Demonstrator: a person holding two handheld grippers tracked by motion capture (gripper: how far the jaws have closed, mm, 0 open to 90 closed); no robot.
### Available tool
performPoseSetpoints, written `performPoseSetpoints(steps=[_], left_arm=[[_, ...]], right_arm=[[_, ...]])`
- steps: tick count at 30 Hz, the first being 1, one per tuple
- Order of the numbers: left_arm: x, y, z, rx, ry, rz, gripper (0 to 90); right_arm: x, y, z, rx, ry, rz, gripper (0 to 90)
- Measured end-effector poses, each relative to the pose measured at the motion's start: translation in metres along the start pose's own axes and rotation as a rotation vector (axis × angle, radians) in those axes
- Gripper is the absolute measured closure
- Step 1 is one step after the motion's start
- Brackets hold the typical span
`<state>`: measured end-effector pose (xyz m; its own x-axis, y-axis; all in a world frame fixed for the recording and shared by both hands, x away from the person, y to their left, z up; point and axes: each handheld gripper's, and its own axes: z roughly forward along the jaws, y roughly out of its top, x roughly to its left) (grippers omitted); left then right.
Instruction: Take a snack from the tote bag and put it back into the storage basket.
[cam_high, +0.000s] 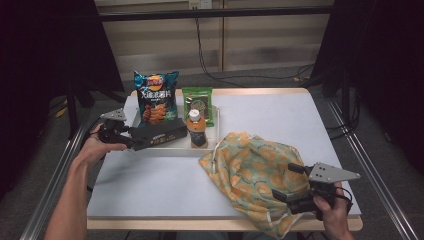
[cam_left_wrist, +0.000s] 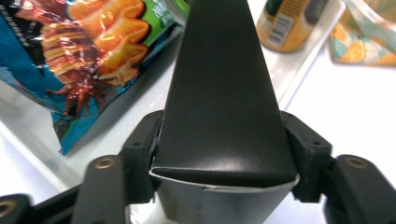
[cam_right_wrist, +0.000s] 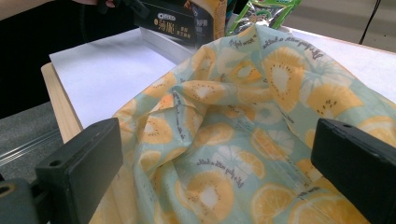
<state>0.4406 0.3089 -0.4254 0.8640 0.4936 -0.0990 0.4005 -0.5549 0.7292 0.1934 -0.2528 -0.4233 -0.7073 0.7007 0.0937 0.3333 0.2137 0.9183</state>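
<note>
The left gripper (cam_high: 131, 140) is clamped on one end of a long black cardboard box (cam_high: 159, 132), its pads pressing both narrow sides as seen in the left gripper view, where the box (cam_left_wrist: 224, 93) runs straight away from the camera. The box lies at the front edge of a shallow white tray (cam_high: 172, 149) on the left half of the white-topped bench (cam_high: 150, 185), its far end just beside an orange-capped bottle of brown drink (cam_high: 197, 129) that stands upright in the tray. Behind the box, a blue bag of crisps (cam_high: 156, 97) leans in the tray, and a green foil snack packet (cam_high: 197, 102) lies beside it.

The right gripper (cam_high: 295, 186) has its jaws wide apart, one on each side of a fold of a pale green cloth bag printed with orange citrus slices (cam_high: 250, 175). The pads do not press the fabric in the right gripper view, where the bag (cam_right_wrist: 243, 140) lies crumpled between them. The bag lies heaped on the near right part of the bench, its far edge close to the tray.
</note>
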Motion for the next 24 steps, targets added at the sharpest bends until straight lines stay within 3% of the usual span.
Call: performPoseSetpoints(steps=[2, 5, 24], left_arm=[[0.001, 0.0, -0.001, -0.019, 0.007, -0.005, 35.3], [0.001, 0.003, -0.002, -0.007, 0.022, 0.002, 35.1], [0.01, -0.002, 0.009, -0.026, 0.078, -0.05, 29.1]], right_arm=[[0.0, 0.0, 0.0, 0.001, 0.004, -0.001, 1.6], [0.0, 0.0, 0.001, 0.001, 0.008, -0.001, 1.6], [0.001, -0.001, 0.002, 0.01, 0.012, 0.003, 1.6]])
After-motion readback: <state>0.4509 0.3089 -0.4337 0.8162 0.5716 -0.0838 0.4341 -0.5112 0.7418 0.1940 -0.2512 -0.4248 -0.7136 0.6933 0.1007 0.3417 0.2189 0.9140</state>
